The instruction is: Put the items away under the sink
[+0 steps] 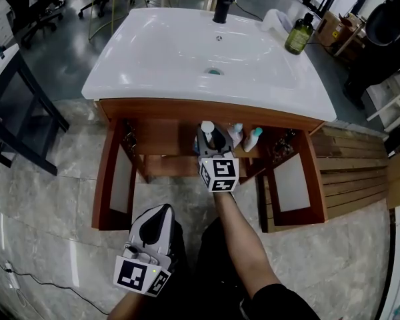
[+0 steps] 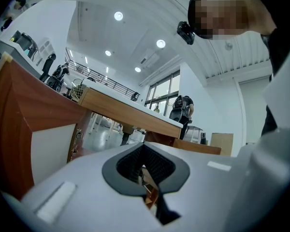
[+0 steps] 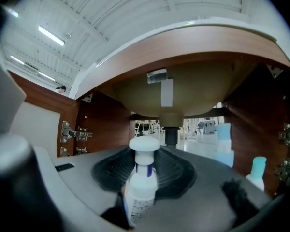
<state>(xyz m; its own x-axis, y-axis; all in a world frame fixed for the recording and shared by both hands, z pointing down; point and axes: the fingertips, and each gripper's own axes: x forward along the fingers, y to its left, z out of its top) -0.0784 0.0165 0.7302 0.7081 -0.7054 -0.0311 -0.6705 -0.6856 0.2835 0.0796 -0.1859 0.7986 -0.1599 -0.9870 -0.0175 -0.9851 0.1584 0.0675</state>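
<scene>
The white pump-cap bottle (image 3: 141, 190) stands upright between the pads of the right claw (image 1: 210, 140), which is clamped on its body. It is held level at the mouth of the open cabinet (image 1: 165, 137) under the sink, just below the underside of the basin (image 3: 174, 93) and in front of the drain pipe (image 3: 171, 135). Further in on the right stand a pale blue bottle (image 3: 224, 146) and a smaller teal-capped bottle (image 3: 255, 172), close together against the side wall. Both wooden doors (image 1: 120, 179) hang wide open, with hinges (image 3: 67, 131) showing on the left wall.

The left claw (image 1: 159, 213) is held low and well back from the cabinet, with its jaws closed together and nothing between them.

Above, the white sink (image 1: 153, 59) carries a black faucet (image 1: 221, 9) and a green soap bottle (image 1: 298, 34) at its back right corner. The floor (image 1: 47, 205) is glossy grey marble-look tile. A slatted wooden platform (image 1: 350, 172) lies to the right, and a black frame (image 1: 20, 105) stands to the left.
</scene>
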